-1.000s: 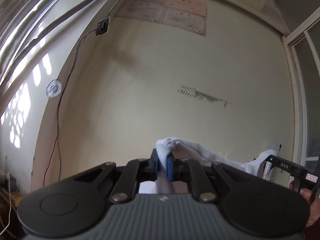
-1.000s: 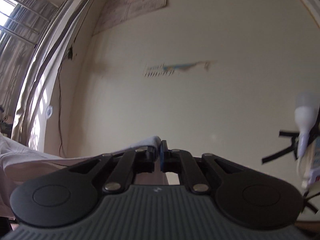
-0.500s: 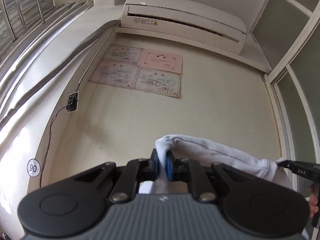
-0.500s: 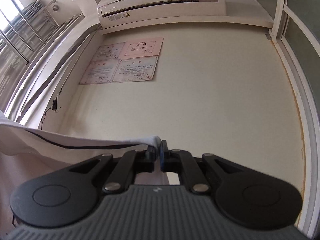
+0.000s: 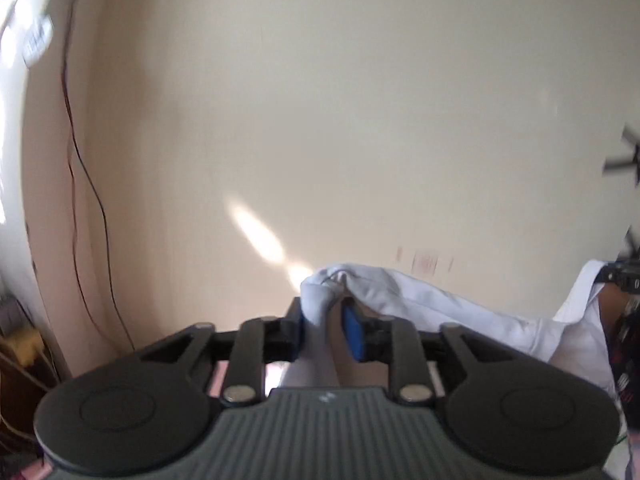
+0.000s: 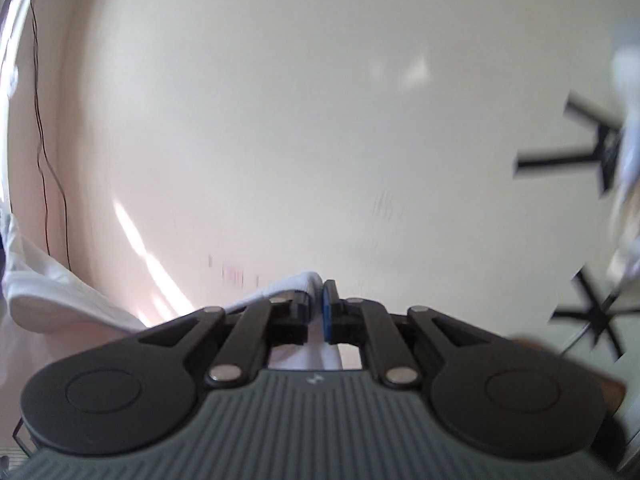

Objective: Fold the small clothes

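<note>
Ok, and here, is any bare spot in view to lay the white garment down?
No surface shows in either view. The white garment spans between the left tongs and right tongs. Ahead lies only bare wall, bordered on its left by a cable. Its right side is crowded with black stand legs.
</note>
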`<state>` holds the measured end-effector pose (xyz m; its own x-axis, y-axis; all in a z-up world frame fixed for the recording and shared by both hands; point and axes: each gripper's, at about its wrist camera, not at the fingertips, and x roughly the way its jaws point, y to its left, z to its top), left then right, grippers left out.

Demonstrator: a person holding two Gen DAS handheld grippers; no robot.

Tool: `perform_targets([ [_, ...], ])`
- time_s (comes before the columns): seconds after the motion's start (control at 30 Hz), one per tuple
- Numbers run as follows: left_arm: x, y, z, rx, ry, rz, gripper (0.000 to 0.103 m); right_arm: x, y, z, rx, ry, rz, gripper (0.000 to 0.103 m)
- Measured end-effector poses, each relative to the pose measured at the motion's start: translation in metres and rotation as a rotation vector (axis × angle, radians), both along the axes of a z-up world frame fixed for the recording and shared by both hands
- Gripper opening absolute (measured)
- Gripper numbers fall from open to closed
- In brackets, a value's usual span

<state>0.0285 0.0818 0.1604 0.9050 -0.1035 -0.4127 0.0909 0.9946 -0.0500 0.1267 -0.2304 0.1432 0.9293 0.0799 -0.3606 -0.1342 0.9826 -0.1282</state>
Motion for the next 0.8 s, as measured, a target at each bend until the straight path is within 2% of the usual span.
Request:
perform_targets([
  [0.03, 0.026, -0.004, -0.042, 0.020, 0.132, 0.028, 0.026, 0.019, 0.000, -0.033, -0.008, 0.094, -0.021, 0.024],
  [0.07, 0.038, -0.006, -0.069, 0.032, 0.216, 0.039, 0.016, 0.027, -0.002, -0.058, -0.013, 0.158, -0.025, 0.024],
  [0.1, 0.048, -0.004, -0.102, 0.037, 0.309, 0.039, 0.013, 0.025, -0.006, -0.076, -0.012, 0.187, -0.017, 0.024],
  [0.13, 0.049, 0.001, -0.126, 0.030, 0.359, 0.034, 0.013, 0.016, -0.012, -0.086, -0.008, 0.188, 0.001, 0.024],
  [0.2, 0.035, 0.016, -0.148, 0.008, 0.371, 0.023, 0.015, -0.009, -0.029, -0.094, -0.012, 0.173, 0.026, 0.027],
  [0.27, 0.013, 0.037, -0.147, -0.011, 0.332, 0.017, 0.018, -0.035, -0.052, -0.095, -0.009, 0.153, 0.030, 0.036],
  [0.3, 0.004, 0.048, -0.142, -0.026, 0.317, 0.026, 0.020, -0.047, -0.062, -0.096, -0.017, 0.141, 0.014, 0.045],
  [0.33, -0.003, 0.062, -0.136, -0.053, 0.303, 0.038, 0.028, -0.057, -0.072, -0.099, -0.022, 0.126, -0.008, 0.054],
  [0.37, -0.012, 0.073, -0.131, -0.083, 0.297, 0.042, 0.040, -0.067, -0.080, -0.103, -0.018, 0.117, -0.027, 0.059],
  [0.4, -0.019, 0.082, -0.128, -0.110, 0.294, 0.042, 0.046, -0.075, -0.087, -0.108, -0.007, 0.118, -0.045, 0.067],
  [0.43, -0.025, 0.089, -0.126, -0.133, 0.293, 0.040, 0.051, -0.079, -0.092, -0.113, 0.011, 0.128, -0.061, 0.068],
  [0.57, -0.049, 0.093, -0.121, -0.175, 0.307, -0.013, 0.052, -0.088, -0.104, -0.134, 0.141, 0.207, -0.085, 0.068],
  [0.6, -0.052, 0.091, -0.122, -0.172, 0.311, -0.023, 0.052, -0.083, -0.101, -0.141, 0.168, 0.233, -0.083, 0.066],
  [0.67, -0.056, 0.081, -0.126, -0.141, 0.318, -0.028, 0.052, -0.074, -0.094, -0.150, 0.206, 0.286, -0.077, 0.013],
  [0.7, -0.057, 0.079, -0.128, -0.127, 0.326, -0.019, 0.052, -0.076, -0.090, -0.148, 0.189, 0.264, -0.101, 0.011],
  [0.73, -0.060, 0.077, -0.128, -0.118, 0.331, -0.009, 0.052, -0.083, -0.083, -0.139, 0.104, 0.202, -0.131, 0.011],
  [0.8, -0.069, 0.080, -0.128, -0.116, 0.313, -0.008, 0.052, -0.101, -0.072, -0.118, -0.156, 0.034, -0.239, 0.010],
])
